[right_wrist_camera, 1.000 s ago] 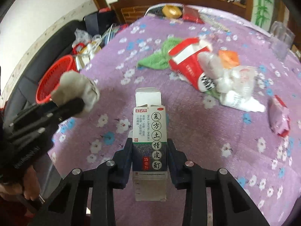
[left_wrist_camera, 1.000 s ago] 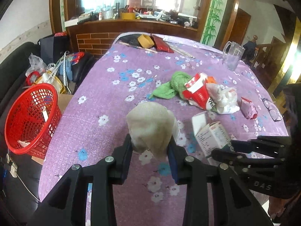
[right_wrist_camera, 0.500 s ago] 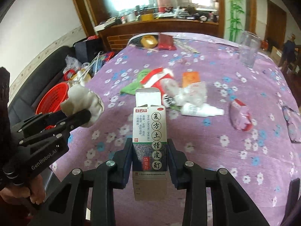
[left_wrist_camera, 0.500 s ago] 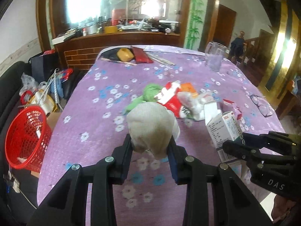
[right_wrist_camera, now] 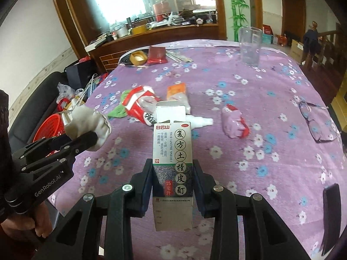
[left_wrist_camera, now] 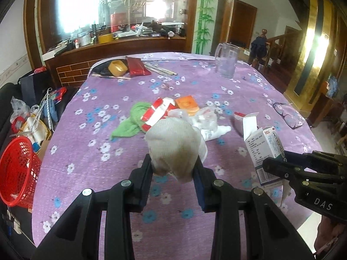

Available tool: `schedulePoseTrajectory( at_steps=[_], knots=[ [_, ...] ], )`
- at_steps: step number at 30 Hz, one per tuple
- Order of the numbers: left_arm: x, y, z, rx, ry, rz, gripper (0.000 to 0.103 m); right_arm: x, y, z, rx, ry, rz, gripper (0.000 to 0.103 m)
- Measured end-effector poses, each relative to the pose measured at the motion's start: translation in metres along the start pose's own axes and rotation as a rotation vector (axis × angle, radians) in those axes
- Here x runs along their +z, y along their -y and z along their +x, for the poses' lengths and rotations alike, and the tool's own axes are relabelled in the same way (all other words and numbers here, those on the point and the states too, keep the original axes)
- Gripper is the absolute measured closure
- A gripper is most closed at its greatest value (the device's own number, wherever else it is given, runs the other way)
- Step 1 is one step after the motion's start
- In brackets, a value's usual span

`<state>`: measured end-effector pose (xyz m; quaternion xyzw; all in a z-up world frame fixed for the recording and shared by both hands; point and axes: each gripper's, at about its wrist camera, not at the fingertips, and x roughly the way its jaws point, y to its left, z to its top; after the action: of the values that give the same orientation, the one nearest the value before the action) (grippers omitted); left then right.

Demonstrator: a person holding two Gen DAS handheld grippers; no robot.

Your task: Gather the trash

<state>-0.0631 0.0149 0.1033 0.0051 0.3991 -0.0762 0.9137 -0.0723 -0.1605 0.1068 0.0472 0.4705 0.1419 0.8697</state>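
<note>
So both tongs are loaded right now; the left tongs [left_wrist_camera: 173, 169] are pinched in on a crumpled off-white wad [left_wrist_camera: 174, 147], only a narrow gap left, and the right tongs [right_wrist_camera: 172, 184] are clamped on an upright medicine box [right_wrist_camera: 172, 158] with its top flap open. Both loads hang above the purple flowered counter [left_wrist_camera: 249, 91], not touching it.

The red basket [left_wrist_camera: 18, 171] sits off the counter's edge, down and well to the left of the left tongs — that looks like the drop spot to me. Ahead of both tongs there's a pile left to collect: a red-and-white wrapper [left_wrist_camera: 158, 113], a green cloth [left_wrist_camera: 130, 123], an orange packet [left_wrist_camera: 187, 105], a white tube [right_wrist_camera: 199, 121]; just right of the box lies a small crumpled red-and-clear wrapper [right_wrist_camera: 234, 123].

My take on doing this step well: carry the wad over first since it's the nearer load; get it right over the basket mouth before letting go, because a light wad could catch the rim and tumble. The box is tall and gripped low, so keep the squeeze steady and don't tip it much, or it may pivot out. Keep the two tongs well apart while crossing — they're fairly close. I'd leave the glasses [right_wrist_camera: 316, 121] and the clear jug [right_wrist_camera: 249, 45] alone.
</note>
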Motion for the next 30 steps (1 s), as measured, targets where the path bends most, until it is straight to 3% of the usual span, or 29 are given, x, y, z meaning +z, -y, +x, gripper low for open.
schedulePoseTrajectory(
  at_steps=[13, 30],
  knots=[
    [-0.004, -0.001, 0.009, -0.007, -0.02, -0.011, 0.069, -0.004, 0.005, 0.002, -0.011, -0.024, 0.006, 0.066],
    [-0.006, -0.042, 0.0, 0.044, -0.002, -0.083, 0.069, 0.004, -0.016, 0.026, 0.03, -0.06, -0.026, 0.066]
  ],
)
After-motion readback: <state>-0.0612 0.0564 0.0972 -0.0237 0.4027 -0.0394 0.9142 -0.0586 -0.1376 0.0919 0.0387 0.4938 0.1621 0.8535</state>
